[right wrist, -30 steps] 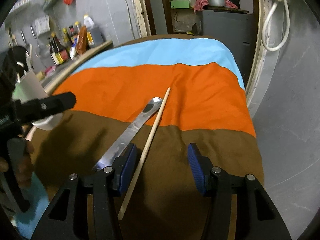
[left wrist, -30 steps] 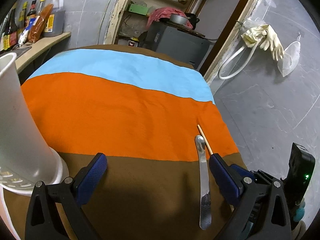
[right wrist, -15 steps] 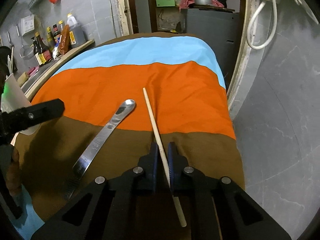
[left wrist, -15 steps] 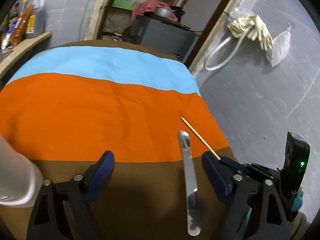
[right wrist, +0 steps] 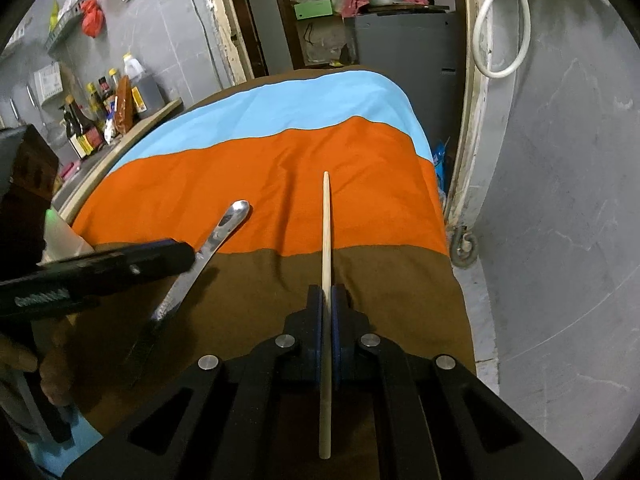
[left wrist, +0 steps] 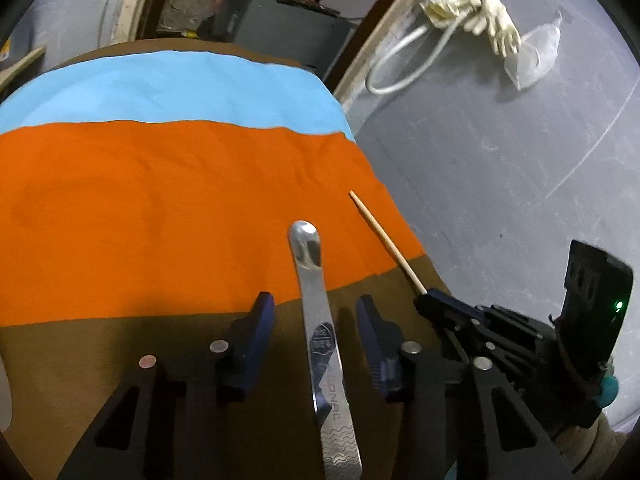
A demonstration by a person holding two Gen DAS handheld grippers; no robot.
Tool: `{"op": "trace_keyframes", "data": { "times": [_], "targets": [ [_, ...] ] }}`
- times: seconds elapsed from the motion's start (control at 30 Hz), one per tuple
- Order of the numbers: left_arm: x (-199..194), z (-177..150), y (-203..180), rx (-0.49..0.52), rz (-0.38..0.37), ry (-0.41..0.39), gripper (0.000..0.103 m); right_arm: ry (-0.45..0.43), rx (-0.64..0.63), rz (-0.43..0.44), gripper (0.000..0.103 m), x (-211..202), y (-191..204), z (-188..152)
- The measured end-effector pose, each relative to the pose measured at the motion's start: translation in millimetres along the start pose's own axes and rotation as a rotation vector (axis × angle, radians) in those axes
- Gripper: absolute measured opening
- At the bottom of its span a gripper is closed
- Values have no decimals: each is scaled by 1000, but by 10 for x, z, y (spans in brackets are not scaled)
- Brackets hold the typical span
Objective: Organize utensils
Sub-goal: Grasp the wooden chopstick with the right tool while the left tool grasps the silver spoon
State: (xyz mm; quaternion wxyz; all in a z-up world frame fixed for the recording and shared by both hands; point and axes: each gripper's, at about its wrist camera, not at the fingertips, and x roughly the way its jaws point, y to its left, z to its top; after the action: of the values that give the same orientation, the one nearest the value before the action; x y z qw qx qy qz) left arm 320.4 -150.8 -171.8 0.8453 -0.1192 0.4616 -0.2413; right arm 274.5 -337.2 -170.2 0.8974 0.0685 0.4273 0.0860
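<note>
A flat metal spoon (left wrist: 316,320) lies on the striped cloth, its handle toward me. My left gripper (left wrist: 316,312) is open, its blue fingers (left wrist: 256,332) either side of the spoon's handle, not touching it. The spoon also shows in the right wrist view (right wrist: 216,240), partly under the left gripper. My right gripper (right wrist: 328,300) is shut on a wooden chopstick (right wrist: 326,240), which points straight ahead, just above the cloth. In the left wrist view the chopstick (left wrist: 384,236) sticks out of the right gripper at the right.
The table (left wrist: 160,208) has a brown, orange and blue cloth; its right edge drops off beside a grey wall (left wrist: 500,168). A white holder (right wrist: 60,236) stands at the left. Bottles (right wrist: 100,116) line a side shelf. A dark cabinet (right wrist: 404,44) stands beyond the table.
My right gripper closed on the chopstick and lifted it. My left gripper moved right over the spoon and narrowed around its handle; the white holder left its view.
</note>
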Motion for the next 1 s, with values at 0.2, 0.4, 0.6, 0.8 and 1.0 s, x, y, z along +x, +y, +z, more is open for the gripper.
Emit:
{"op": "trace_keyframes", "data": {
  "times": [0.2, 0.4, 0.6, 0.8, 1.0],
  "targets": [
    [77, 37, -124, 72, 56, 61, 25, -3, 32, 27, 4, 21, -28, -12],
    [84, 61, -172, 50, 82, 89, 14, 5, 50, 27, 4, 20, -27, -30],
    [15, -53, -294, 50, 113, 91, 12, 37, 85, 47, 4, -35, -7, -73],
    [-158, -204, -243, 6, 89, 111, 7, 103, 95, 58, 4, -162, 47, -268],
    [-196, -293, -106, -76, -2, 146, 7, 142, 121, 80, 4, -248, 12, -443]
  ]
}}
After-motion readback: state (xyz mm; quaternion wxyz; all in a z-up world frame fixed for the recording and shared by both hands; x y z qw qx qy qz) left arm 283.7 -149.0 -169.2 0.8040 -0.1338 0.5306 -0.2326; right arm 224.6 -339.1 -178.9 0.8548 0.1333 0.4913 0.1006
